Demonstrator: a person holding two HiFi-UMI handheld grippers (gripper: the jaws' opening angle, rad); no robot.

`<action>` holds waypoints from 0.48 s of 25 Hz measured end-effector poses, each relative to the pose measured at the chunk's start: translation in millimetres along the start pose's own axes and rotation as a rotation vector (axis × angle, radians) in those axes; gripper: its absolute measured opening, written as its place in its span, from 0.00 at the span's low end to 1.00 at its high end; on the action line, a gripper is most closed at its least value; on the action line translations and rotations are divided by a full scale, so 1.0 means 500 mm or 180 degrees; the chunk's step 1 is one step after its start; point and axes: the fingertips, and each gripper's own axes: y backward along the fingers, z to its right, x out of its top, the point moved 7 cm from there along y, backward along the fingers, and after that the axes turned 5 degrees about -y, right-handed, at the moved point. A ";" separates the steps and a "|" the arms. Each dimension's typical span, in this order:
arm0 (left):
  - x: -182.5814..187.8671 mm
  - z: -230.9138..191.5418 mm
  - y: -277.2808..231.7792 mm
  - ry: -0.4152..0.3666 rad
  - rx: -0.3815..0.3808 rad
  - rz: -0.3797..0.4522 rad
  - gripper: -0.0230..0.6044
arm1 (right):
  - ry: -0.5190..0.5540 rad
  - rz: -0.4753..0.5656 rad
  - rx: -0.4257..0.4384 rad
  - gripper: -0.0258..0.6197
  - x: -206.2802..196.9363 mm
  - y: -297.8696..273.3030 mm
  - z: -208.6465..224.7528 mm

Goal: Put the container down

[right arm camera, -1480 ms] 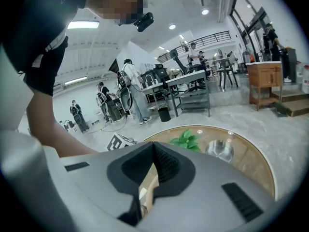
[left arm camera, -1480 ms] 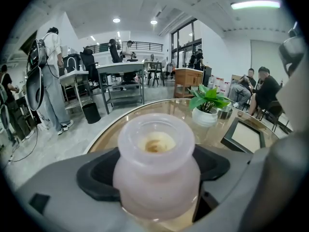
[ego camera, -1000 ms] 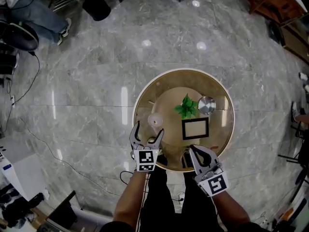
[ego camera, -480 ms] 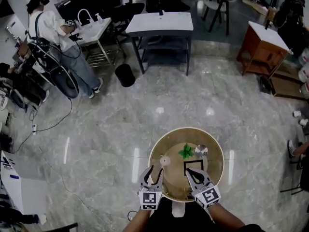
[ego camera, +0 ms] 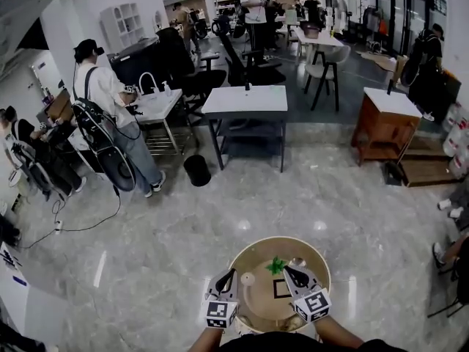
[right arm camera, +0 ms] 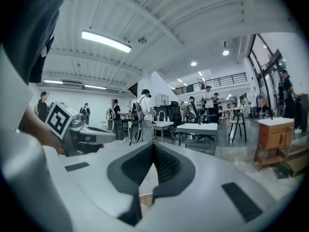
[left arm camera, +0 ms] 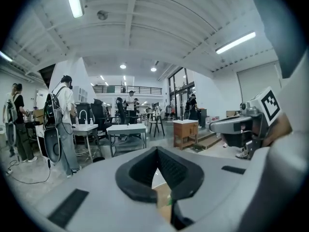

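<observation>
Our left hand-held gripper (ego camera: 230,273) has its jaws fully together, pad against pad, with nothing between them; it hangs over the lower left part of the round counter (ego camera: 256,251). Our right hand-held gripper (ego camera: 289,271) is likewise closed tight and empty, over the counter's right part. The two point the same way, side by side and apart.

The white container (ego camera: 248,278) stands upright on the counter, just right of the left hand-held gripper's tips and free of them. Between the two hand-held grippers lie a small green sprig (ego camera: 276,265) and, below it in the frame, a black rectangular frame (ego camera: 283,289); a small silvery round thing (ego camera: 297,262) sits by the right hand-held gripper's tip, too small for us to name.

The counter is tan with a pale rim and sits at the bottom centre of the head view on a grey marble floor (ego camera: 220,211). Higher in the frame we see a white table (ego camera: 245,100) on dark legs; a black bin (ego camera: 196,170) stands at its lower left. A wooden cabinet (ego camera: 385,127) is at the right; at the upper left a person with a backpack (ego camera: 102,97) stands by a sink unit (ego camera: 155,103); more people and chairs fill the far room at the top.
</observation>
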 end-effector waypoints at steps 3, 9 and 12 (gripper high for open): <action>0.039 -0.004 -0.012 0.0034 0.0007 0.0172 0.03 | 0.0151 0.0078 -0.0095 0.04 0.040 -0.006 0.021; 0.091 0.000 -0.033 -0.0009 -0.0020 0.0319 0.03 | 0.0285 0.0383 -0.0261 0.04 0.138 0.000 0.047; 0.122 -0.010 -0.050 -0.0005 -0.0012 0.0350 0.03 | 0.0341 0.0458 -0.0302 0.04 0.186 -0.012 0.057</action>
